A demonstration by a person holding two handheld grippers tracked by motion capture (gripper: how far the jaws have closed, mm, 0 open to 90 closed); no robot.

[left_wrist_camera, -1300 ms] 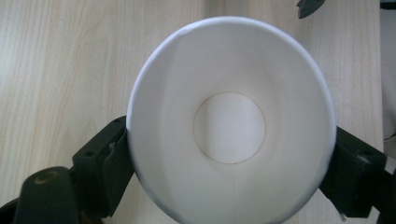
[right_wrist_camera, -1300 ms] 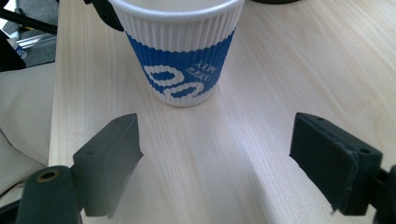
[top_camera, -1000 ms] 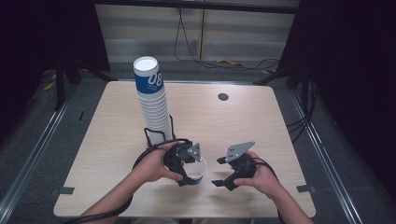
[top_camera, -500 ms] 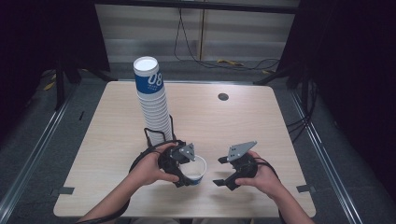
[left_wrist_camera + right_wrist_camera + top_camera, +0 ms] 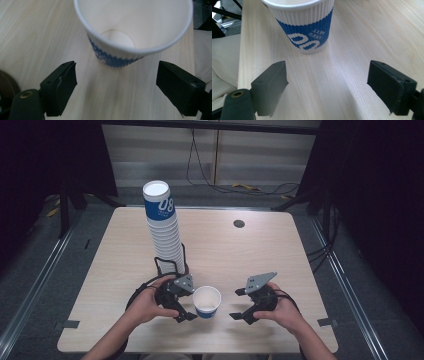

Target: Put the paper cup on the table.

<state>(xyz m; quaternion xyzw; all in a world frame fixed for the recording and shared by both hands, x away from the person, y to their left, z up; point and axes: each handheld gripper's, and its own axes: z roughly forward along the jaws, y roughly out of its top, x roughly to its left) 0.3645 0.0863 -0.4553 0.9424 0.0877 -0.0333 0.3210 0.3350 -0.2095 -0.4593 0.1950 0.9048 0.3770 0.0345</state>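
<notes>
A single white paper cup [image 5: 206,301] with a blue band stands upright on the wooden table [image 5: 260,255], near the front edge. My left gripper [image 5: 191,302] sits just left of it, open; in the left gripper view the cup [image 5: 135,30] stands beyond the tips of the gripper [image 5: 116,85], and nothing is between the jaws. My right gripper [image 5: 236,304] rests a short way right of the cup, also open. In the right gripper view the cup [image 5: 304,27] stands ahead of the gripper [image 5: 328,82], apart from both jaws.
A tall stack of the same cups [image 5: 164,230] leans up from a black holder [image 5: 170,265] just behind my left hand. A small dark round hole [image 5: 239,224] lies in the table's far right part. The table's front edge is close to both hands.
My left hand has drawn back to the left, away from the single cup, which stays upright where it was. The right hand has not moved.
</notes>
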